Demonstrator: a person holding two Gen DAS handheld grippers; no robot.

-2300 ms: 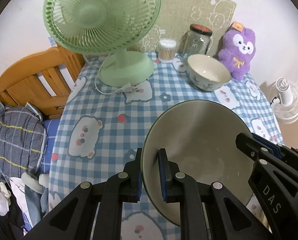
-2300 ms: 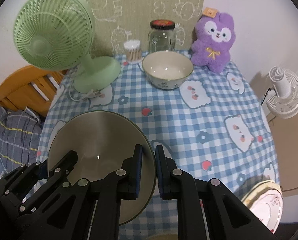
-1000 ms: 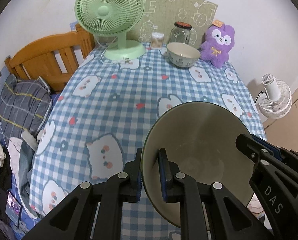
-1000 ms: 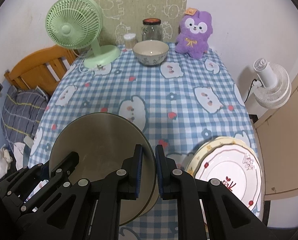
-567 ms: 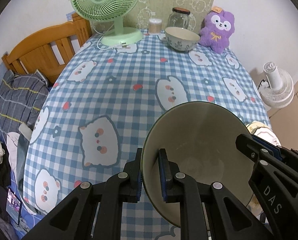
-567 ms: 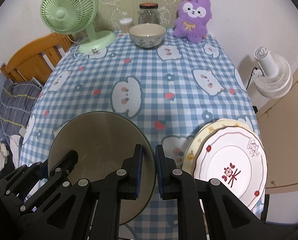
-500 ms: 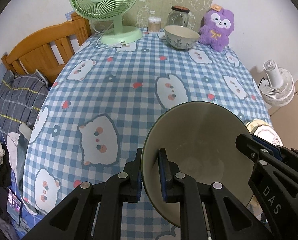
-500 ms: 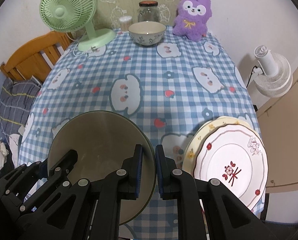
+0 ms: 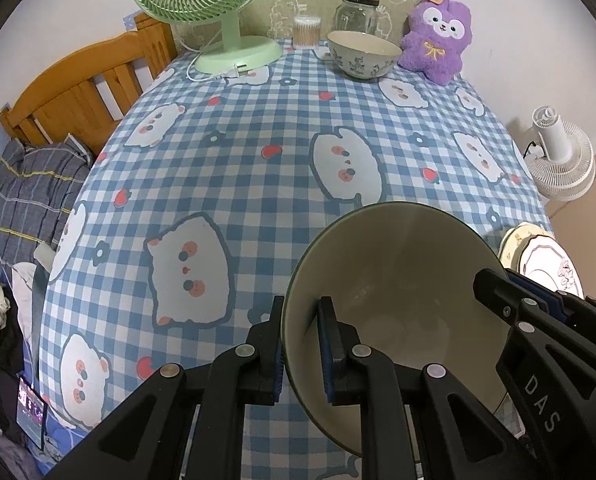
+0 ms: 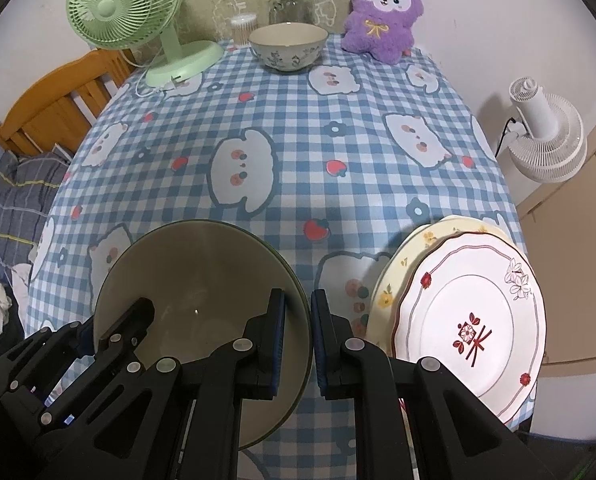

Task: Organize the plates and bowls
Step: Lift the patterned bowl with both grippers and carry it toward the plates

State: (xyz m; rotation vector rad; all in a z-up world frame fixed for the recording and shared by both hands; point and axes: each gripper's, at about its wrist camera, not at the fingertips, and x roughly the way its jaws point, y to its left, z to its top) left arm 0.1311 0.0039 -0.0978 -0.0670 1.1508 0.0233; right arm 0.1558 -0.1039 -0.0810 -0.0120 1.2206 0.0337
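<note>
Both grippers hold one large olive-rimmed cream bowl [image 9: 397,280] above the near edge of the table. My left gripper [image 9: 301,344] is shut on its left rim, my right gripper [image 10: 298,332] is shut on its right rim; the bowl also shows in the right wrist view [image 10: 194,280]. A white plate with red flowers [image 10: 473,320] lies on a yellow-rimmed plate [image 10: 401,264] at the near right corner. A smaller floral bowl [image 10: 288,50] stands at the far side, also seen in the left wrist view [image 9: 363,54].
On the blue checked tablecloth [image 10: 298,140] at the back stand a green fan [image 10: 138,20], a glass jar [image 10: 292,0], a cotton-swab tub [image 10: 244,26] and a purple plush [image 10: 381,12]. A wooden bed frame [image 9: 86,84] is left of the table, a white fan [image 10: 545,136] to the right.
Both grippers and the held bowl have drawn back from the far side toward the near edge; the plate stack has come into view at the right. In the last half second they edged forward slightly.
</note>
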